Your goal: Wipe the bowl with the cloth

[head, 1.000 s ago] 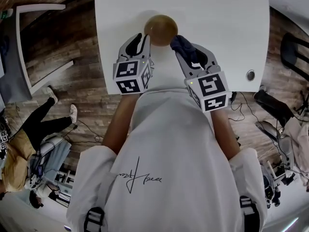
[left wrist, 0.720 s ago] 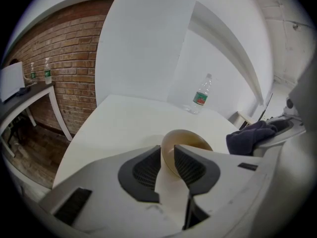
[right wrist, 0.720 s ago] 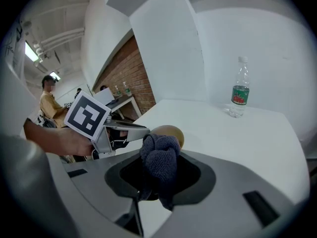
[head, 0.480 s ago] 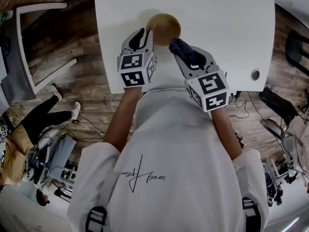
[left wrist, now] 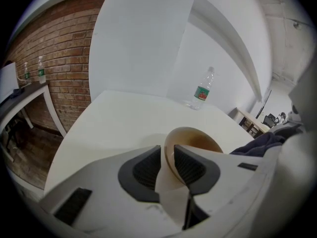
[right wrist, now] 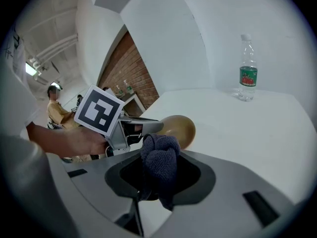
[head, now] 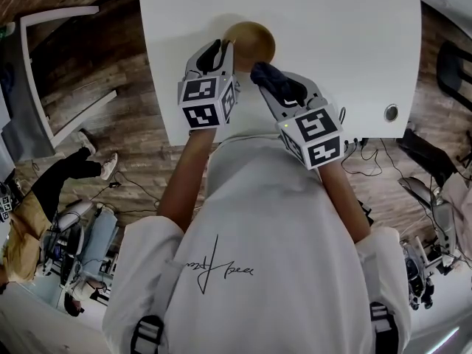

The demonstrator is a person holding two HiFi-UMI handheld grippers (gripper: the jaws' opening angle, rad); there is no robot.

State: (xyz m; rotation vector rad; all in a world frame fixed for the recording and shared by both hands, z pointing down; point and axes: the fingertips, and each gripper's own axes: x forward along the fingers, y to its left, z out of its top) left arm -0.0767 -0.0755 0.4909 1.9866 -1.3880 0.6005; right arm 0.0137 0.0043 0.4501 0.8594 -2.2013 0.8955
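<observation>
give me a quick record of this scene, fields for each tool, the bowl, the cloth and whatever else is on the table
left tool: shut on the rim of the bowl
right tool: shut on the cloth
bowl: brown, tilted, held over the white table
cloth: dark blue, bunched, close beside the bowl, contact unclear
other: plastic bottle upright on the table, beyond the bowl

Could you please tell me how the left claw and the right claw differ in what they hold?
The left claw is shut on the thin rim of a rigid, tilted tan bowl. The right claw is shut on a soft, bunched dark blue cloth. The left claw's load sticks out far beyond it, while the right claw's load barely does. Both are shut above the white table.
</observation>
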